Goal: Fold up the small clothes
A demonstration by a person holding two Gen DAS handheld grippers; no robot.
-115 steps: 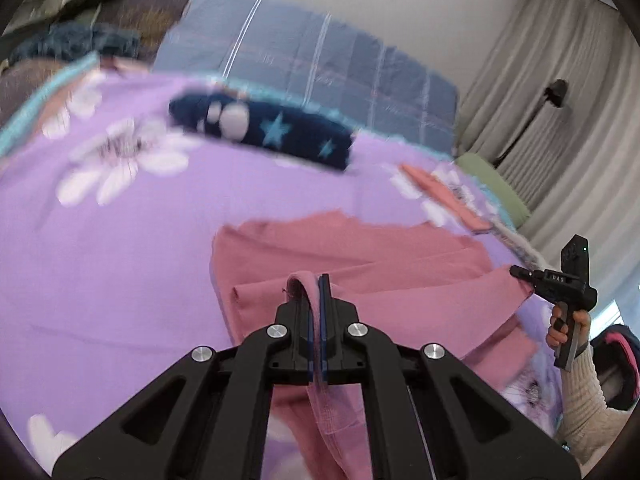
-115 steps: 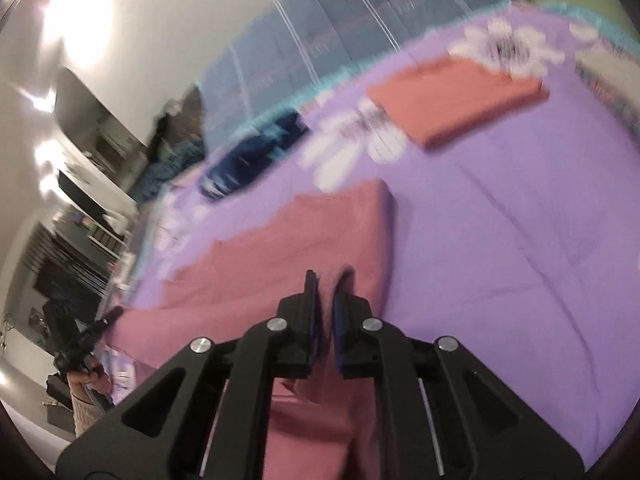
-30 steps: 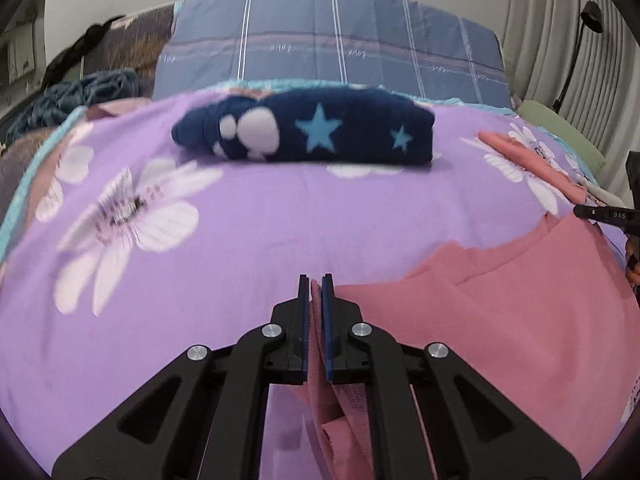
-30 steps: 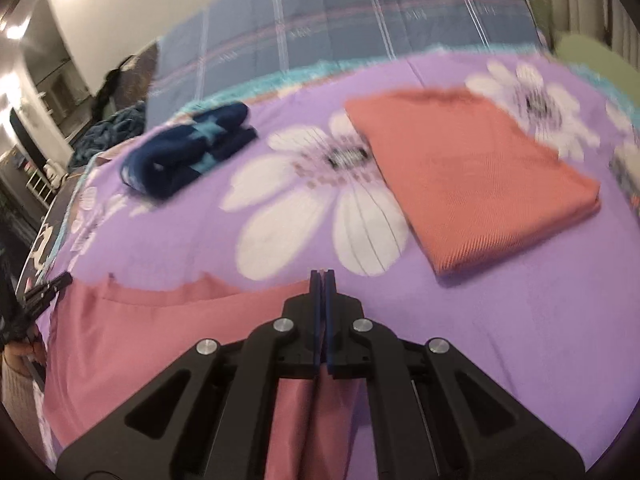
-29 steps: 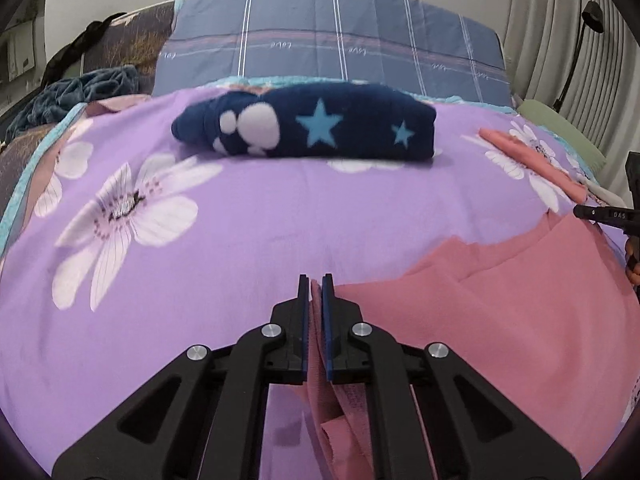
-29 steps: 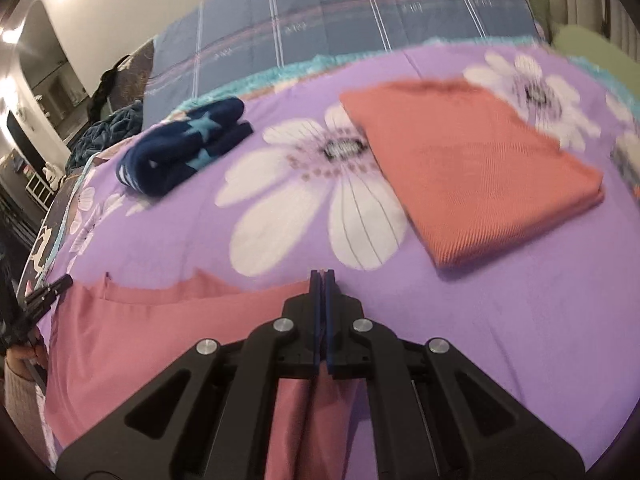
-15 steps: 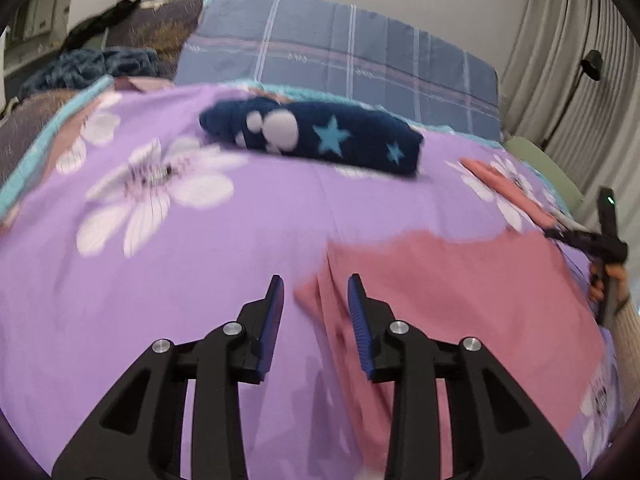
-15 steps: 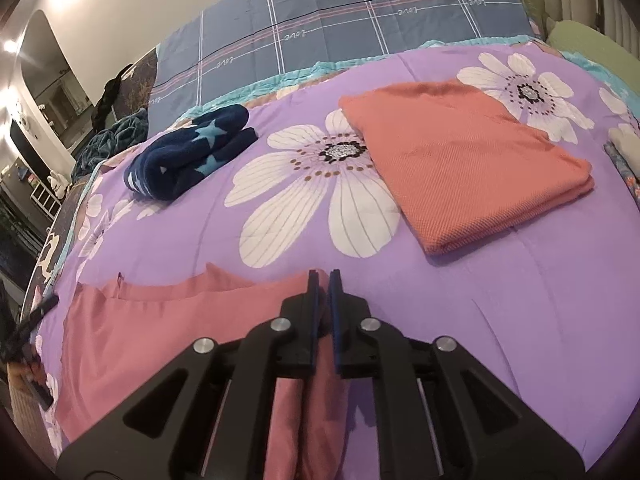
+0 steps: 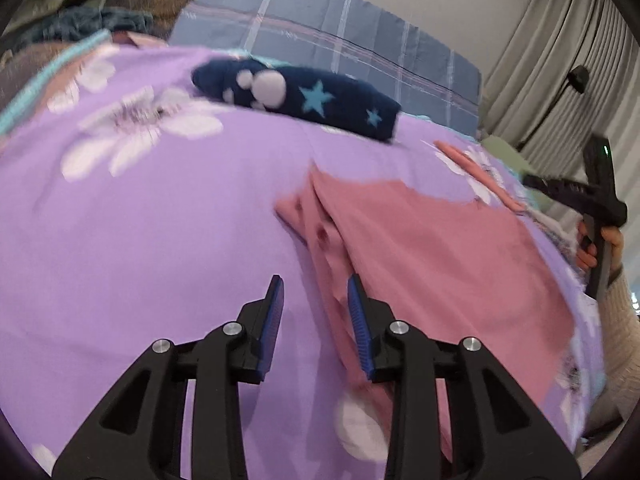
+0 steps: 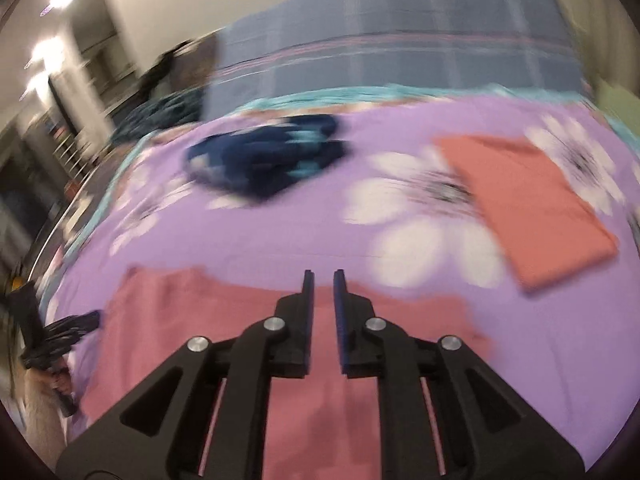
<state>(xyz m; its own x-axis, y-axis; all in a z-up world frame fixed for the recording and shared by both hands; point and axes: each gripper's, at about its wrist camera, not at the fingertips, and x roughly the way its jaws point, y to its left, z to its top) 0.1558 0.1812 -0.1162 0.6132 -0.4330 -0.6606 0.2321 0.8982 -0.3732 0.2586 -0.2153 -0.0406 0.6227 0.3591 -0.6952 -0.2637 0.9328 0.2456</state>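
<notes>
The pink garment [image 9: 440, 248] is laid released on the bed [image 9: 160, 240]; left gripper [image 9: 315, 300] fingers are held apart, empty; right gripper [image 10: 323, 292] fingers are opening, empty. Regrasping an edge is called for next.

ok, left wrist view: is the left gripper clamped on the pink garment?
No: the left gripper has its jaws apart with only purple bedspread in the gap, and the pink garment lies flat beside it.

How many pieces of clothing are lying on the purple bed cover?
3: a pink garment spread out nearest the grippers, a folded navy star-patterned piece near the pillows, and a folded orange piece to the right. Others may lie out of view.
</notes>
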